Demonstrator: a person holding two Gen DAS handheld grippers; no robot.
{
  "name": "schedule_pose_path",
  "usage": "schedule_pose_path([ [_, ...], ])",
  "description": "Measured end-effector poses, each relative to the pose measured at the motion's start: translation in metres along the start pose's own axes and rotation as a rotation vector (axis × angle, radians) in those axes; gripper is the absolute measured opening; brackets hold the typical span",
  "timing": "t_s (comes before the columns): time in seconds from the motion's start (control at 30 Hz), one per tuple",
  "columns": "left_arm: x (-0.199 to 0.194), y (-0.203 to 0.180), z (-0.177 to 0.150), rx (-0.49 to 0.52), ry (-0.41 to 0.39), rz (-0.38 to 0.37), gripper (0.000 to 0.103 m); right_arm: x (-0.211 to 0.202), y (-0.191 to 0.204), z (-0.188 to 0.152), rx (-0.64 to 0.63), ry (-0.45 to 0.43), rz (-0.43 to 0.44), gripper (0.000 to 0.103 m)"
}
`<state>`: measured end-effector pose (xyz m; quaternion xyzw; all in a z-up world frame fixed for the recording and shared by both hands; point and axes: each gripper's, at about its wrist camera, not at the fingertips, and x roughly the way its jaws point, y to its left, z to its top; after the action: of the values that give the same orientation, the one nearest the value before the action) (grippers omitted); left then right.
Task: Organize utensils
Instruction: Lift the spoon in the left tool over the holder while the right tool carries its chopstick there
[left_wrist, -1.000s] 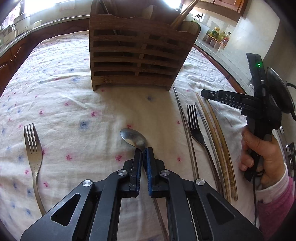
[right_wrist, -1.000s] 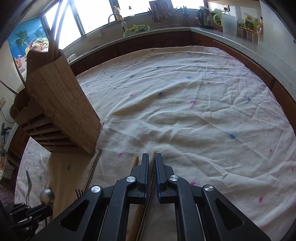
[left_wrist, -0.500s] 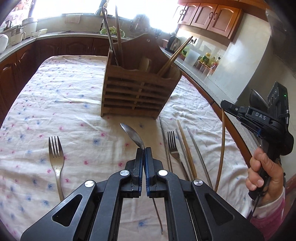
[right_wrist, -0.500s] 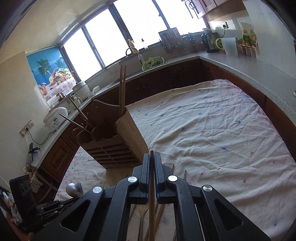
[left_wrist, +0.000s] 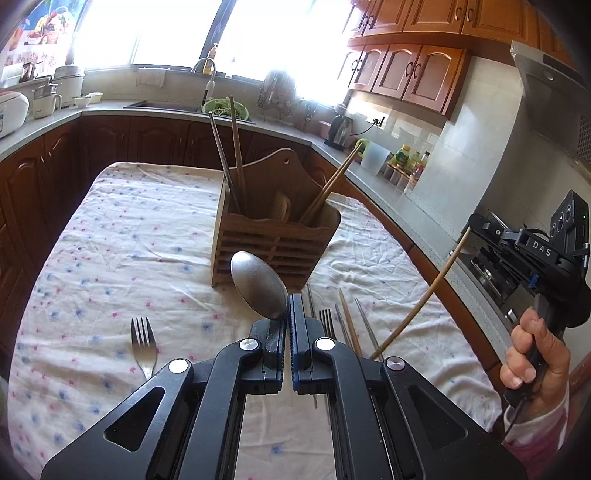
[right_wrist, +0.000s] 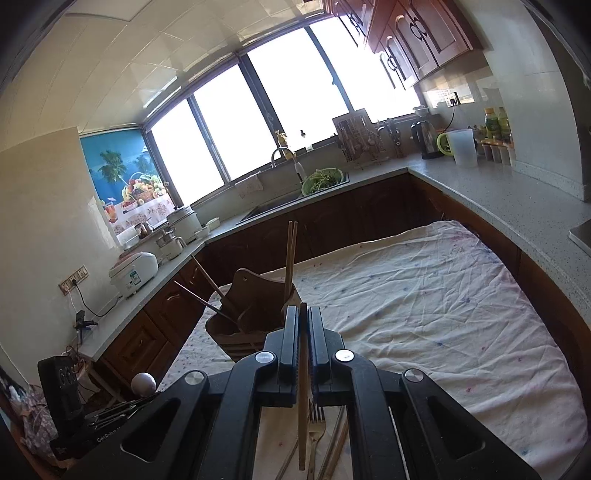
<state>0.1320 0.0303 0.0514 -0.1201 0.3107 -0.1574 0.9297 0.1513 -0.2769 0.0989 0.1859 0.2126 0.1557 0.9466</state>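
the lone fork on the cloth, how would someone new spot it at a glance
Start at the wooden utensil holder standing on the flowered tablecloth. The fork lies flat on the cloth to the holder's near left, tines pointing away. It lies by itself; the other fork lies among chopsticks on the right.

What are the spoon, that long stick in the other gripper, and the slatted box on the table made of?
The spoon looks like metal, probably stainless steel: grey, with a dull, slightly mottled sheen. The chopstick looks like bamboo or light wood: pale tan, matte, thin and slightly bowed. The utensil holder looks like wood or bamboo: brown, visible grain, slatted front, satin finish. The cloth under them seems to be thin printed cotton, judging by its creases.
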Motion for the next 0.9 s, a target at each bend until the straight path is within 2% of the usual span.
schedule_pose_path([
  [0.53,-0.012,0.005,0.037,0.022,-0.094,0.029,0.001,0.002,0.010,0.016,-0.021,-0.035,0.018,0.004],
  [0.9,-0.013,0.010,0.087,0.038,-0.197,0.075,0.002,0.018,0.025,0.054,-0.041,-0.098,0.035,0.004],
])
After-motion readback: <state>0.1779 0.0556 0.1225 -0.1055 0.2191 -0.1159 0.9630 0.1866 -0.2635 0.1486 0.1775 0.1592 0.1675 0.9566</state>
